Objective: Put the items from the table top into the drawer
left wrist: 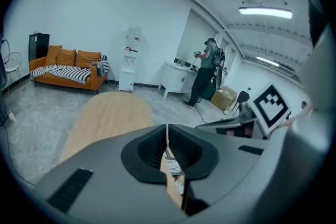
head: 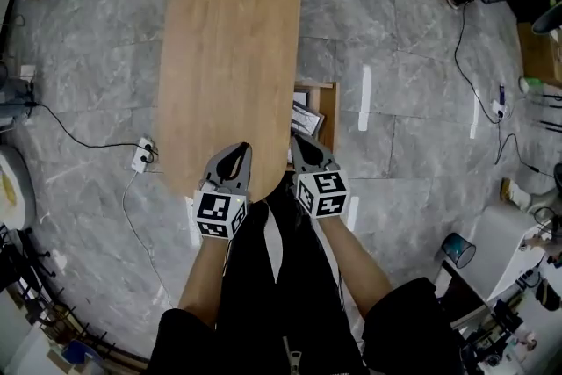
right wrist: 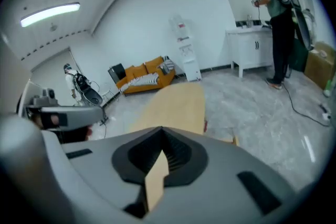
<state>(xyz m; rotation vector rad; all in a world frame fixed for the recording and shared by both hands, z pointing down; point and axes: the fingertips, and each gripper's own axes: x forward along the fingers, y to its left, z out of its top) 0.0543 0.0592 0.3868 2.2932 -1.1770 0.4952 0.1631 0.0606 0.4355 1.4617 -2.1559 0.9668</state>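
- The oval wooden tabletop (head: 228, 57) is standing on a grey stone floor (head: 88, 127).
- The items (head: 306, 117) are lying in the open drawer (head: 328, 105) at its right.
- The left hand-held gripper (head: 239, 150) and right hand-held gripper (head: 299, 141) are hovering near, jaws together.

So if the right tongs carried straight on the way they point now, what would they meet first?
Most likely the wooden table top: the right tongs, shut and empty, aim down at it along its length. The open drawer lies just to the side; depth is hard to judge.

Tan table (head: 228, 57), grey marbled floor (head: 395, 31), orange sofa (left wrist: 60, 55).
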